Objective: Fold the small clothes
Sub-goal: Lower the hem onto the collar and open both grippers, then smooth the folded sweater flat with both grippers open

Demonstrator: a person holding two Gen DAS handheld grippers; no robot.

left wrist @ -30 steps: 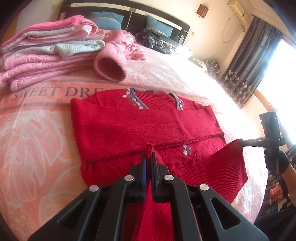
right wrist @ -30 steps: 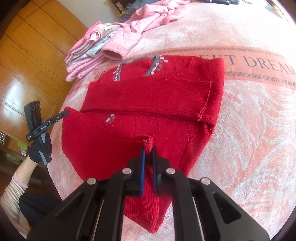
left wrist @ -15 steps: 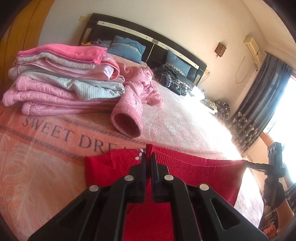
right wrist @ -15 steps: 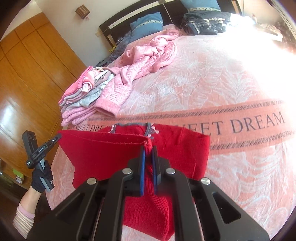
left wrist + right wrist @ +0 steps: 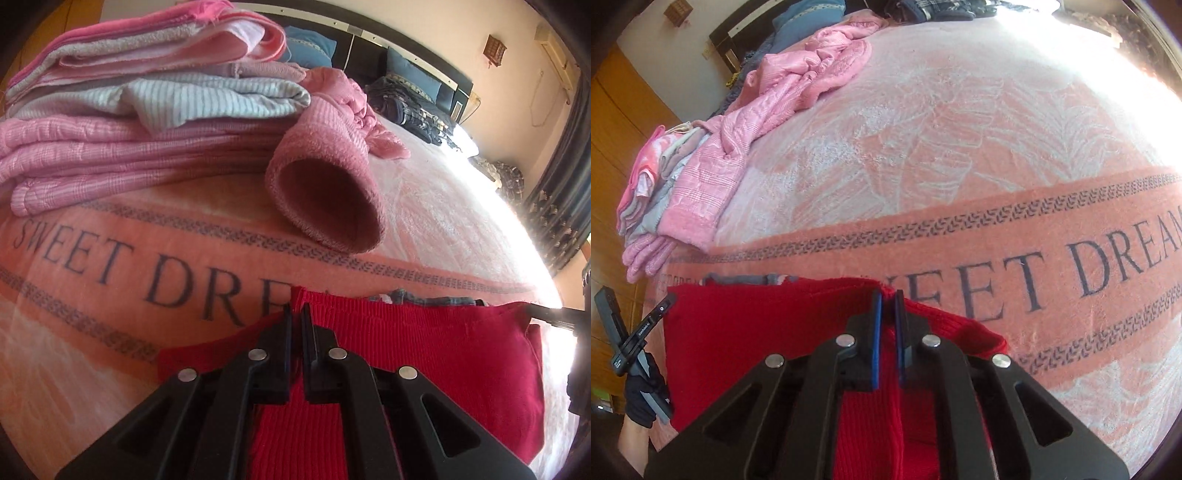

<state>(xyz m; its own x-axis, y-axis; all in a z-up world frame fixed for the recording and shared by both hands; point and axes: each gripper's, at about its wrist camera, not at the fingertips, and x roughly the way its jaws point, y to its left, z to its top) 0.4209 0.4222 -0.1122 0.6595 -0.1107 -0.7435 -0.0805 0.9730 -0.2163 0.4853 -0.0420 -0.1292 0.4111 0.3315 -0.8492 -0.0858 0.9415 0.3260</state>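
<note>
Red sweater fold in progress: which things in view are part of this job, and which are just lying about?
In the job:
- red sweater, hem pinched at both corners
- left tool, shut on it
- right tool, shut on it
- folded pile, likely finished pieces

Lying about:
- loose pink garment, maybe next
- blue pillows
- dark plaid clothes
- curtains

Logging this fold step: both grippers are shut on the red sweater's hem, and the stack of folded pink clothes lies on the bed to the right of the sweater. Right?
Not quite. The stack of folded pink clothes lies to the left, as the left wrist view shows. The rest holds: left gripper and right gripper are both shut on the red sweater.
</note>
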